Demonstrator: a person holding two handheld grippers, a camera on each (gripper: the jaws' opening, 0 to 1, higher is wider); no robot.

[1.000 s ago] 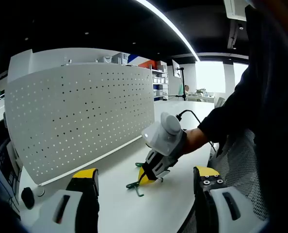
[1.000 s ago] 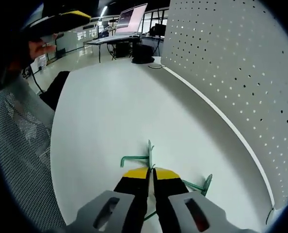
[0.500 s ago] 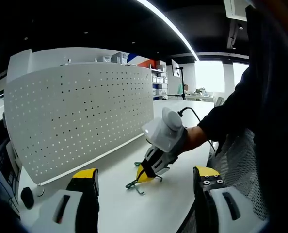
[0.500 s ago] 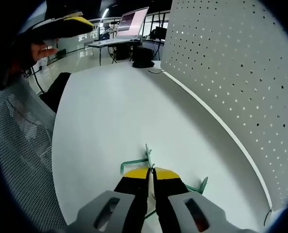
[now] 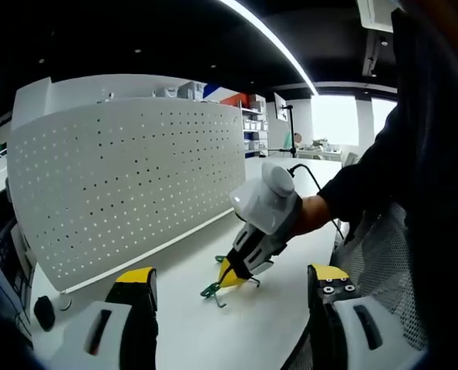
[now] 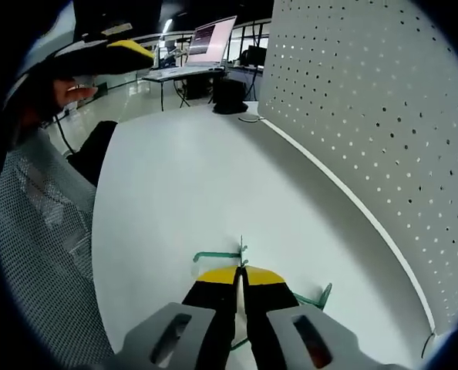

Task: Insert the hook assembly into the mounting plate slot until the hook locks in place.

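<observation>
In the left gripper view, your left claw (image 5: 233,285) hangs spread and empty near the surface's (image 5: 237,324) front edge, while your right claw (image 5: 230,275), reaching in from the right, pinches the green hook (image 5: 212,291) just above the surface, well short of the pegboard (image 5: 129,177) along the back edge. In the right gripper view, your right claw (image 6: 240,275) is clamped on the hook (image 6: 220,255), its prongs sticking out both sides, probably so you can carry it to the pegboard's (image 6: 368,116) holes.

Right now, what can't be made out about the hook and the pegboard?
- Green hook: its middle is hidden by the shut right claw in the right gripper view.
- Hook in the left gripper view: too small to see its shape.
- Pegboard: cut off by the frame edge; no slot can be told.
</observation>
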